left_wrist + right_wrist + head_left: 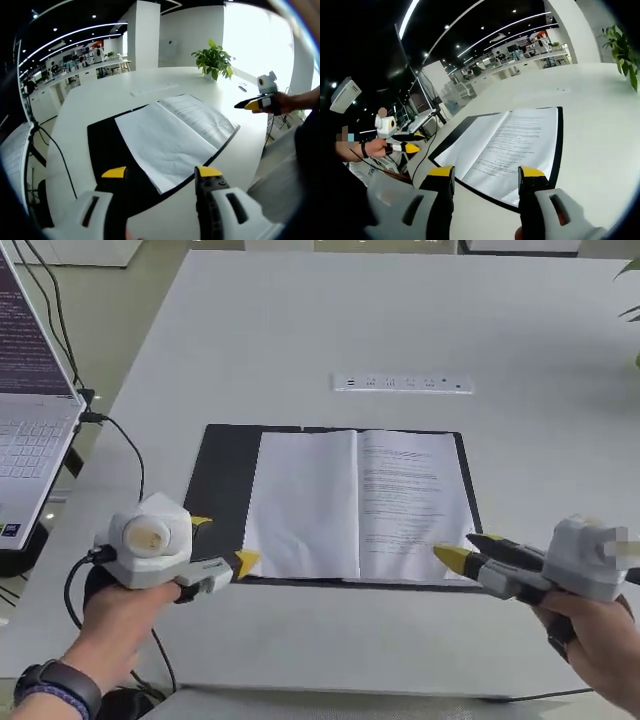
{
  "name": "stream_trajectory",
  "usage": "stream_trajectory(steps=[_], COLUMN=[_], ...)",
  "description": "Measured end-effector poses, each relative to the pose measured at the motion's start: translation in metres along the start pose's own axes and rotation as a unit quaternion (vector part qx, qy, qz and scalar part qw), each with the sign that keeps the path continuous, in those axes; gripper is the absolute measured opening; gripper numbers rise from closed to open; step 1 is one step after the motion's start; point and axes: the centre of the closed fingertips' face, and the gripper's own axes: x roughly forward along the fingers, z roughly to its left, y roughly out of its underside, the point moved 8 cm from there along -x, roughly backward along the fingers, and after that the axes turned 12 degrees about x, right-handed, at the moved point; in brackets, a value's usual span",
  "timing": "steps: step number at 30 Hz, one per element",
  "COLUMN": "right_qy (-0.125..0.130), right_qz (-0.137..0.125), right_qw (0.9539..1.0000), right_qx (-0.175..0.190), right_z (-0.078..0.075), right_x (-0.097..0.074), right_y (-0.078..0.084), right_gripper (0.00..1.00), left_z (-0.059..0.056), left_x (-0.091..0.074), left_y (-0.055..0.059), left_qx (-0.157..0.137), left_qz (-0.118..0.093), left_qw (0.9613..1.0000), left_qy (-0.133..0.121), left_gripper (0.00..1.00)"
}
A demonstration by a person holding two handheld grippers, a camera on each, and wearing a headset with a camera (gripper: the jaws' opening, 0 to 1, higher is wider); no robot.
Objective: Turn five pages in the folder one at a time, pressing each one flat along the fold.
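An open black folder (222, 490) lies flat in the middle of the white table; a blank white page (305, 505) lies on its left side and a printed page (410, 505) on its right. My left gripper (224, 543) hovers open at the folder's near left corner and holds nothing. Open as well, my right gripper (463, 550) is just off the printed page's near right corner. In the left gripper view the folder (107, 145) lies beyond the open jaws, with the right gripper (255, 104) far right. The right gripper view looks over the printed page (520, 140) toward the left gripper (405, 146).
An open laptop (25, 430) stands at the table's left edge, with a black cable (125, 445) trailing toward my left hand. A white power strip (402, 383) is set in the table behind the folder. A potted plant (214, 60) stands at the far right.
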Motion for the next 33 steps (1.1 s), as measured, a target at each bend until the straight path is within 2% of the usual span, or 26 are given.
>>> stream_trajectory(steps=[3,7,12,15,23,33], right_qy=[0.010,0.017,0.027,0.034,0.042,0.046], right_qz=[0.002,-0.009,-0.021,-0.019,-0.013,-0.011], right_qw=[0.9997,0.9995,0.9989,0.9986,0.9982,0.9979], right_qx=[-0.021,-0.027,-0.031,-0.036,-0.041,-0.044], right_z=[0.001,0.001,0.002,0.002,0.005,0.005], right_x=[-0.010,-0.023,-0.037,-0.044,-0.052,-0.054], right_y=[-0.002,-0.006,-0.006,-0.002,0.005,0.006], right_gripper=[0.55,0.59,0.63,0.65,0.68,0.69], left_z=[0.001,0.001,-0.002,-0.005,-0.017,-0.023], left_x=[-0.007,-0.016,-0.025,-0.029,-0.040,-0.039], left_y=[-0.006,-0.011,-0.010,-0.009,-0.012,-0.015], left_qx=[0.005,0.006,0.002,0.000,-0.006,-0.011], left_qz=[-0.006,-0.013,-0.018,-0.019,-0.025,-0.028], left_qw=[1.0000,0.9999,0.9998,0.9997,0.9996,0.9995], left_qy=[-0.002,-0.007,-0.013,-0.013,-0.013,-0.009], left_gripper=[0.57,0.61,0.64,0.67,0.72,0.73])
